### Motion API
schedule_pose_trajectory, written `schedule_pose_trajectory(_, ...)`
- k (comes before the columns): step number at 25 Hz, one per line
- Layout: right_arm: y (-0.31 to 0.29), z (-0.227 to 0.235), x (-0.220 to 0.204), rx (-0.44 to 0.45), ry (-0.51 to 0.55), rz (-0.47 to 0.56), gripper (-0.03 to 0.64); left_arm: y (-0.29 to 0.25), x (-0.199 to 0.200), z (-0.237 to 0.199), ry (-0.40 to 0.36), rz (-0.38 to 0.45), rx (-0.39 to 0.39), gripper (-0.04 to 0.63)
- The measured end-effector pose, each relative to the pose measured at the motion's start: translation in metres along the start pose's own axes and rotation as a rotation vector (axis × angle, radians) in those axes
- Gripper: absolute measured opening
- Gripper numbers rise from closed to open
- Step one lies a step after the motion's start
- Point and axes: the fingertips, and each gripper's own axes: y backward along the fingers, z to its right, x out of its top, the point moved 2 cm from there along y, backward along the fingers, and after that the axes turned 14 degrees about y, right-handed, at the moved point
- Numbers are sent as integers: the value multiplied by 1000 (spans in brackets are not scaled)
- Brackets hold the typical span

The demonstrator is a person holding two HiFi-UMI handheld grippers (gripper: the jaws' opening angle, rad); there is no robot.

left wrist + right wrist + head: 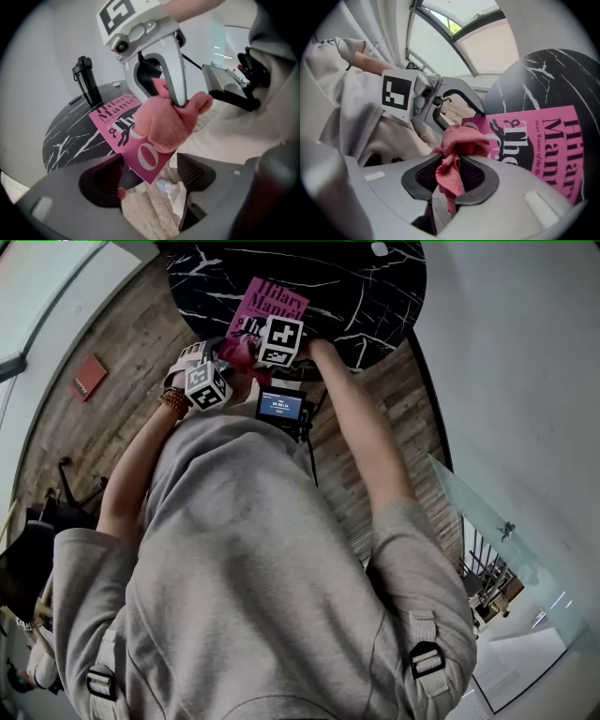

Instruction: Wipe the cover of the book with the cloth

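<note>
A pink book (272,306) lies on the round black marble table (375,296), its near corner over the table's edge. My right gripper (451,171) is shut on a bunched pink cloth (457,140), which rests against the book (543,136) near that corner. From the left gripper view, the cloth (171,124) hangs from the right gripper (176,93) over the cover (117,122). My left gripper (147,176) stands open, with the book's near corner in the gap between its pads (101,180) and touching neither. In the head view both marker cubes sit at the table's near edge.
A black bottle (86,82) stands upright on the table beyond the book. A small device with a lit screen (281,407) hangs at the person's chest. Wooden floor (112,427) surrounds the table, with a red object (91,377) lying on it to the left.
</note>
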Motion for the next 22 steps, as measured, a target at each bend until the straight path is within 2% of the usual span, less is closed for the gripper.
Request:
schedule_pose_trajectory(2,23,13,-1,-22,13,18,101,1,1,-2,34,16,-2,359)
schedule_pose_trajectory(3,37,27,0,-73,6,44,101,1,2,-3,52,24,-2,354)
schedule_pose_trajectory(6,84,84,7,-342,-48,122,101,1,2,-4,66,37,1,349)
schedule_pose_trajectory(8,108,119,8,-518,-77,122,101,1,2,-3,76,41,-1,350)
schedule_pose_trajectory(10,114,141,8,-609,-100,96,101,1,2,-2,81,41,-4,349)
schedule_pose_trajectory(14,95,162,4,-646,-167,30,100,1,2,-2,76,51,-11,348)
schedule_pose_trajectory(22,85,156,12,-681,-246,43,95,0,1,-4,67,65,-24,351)
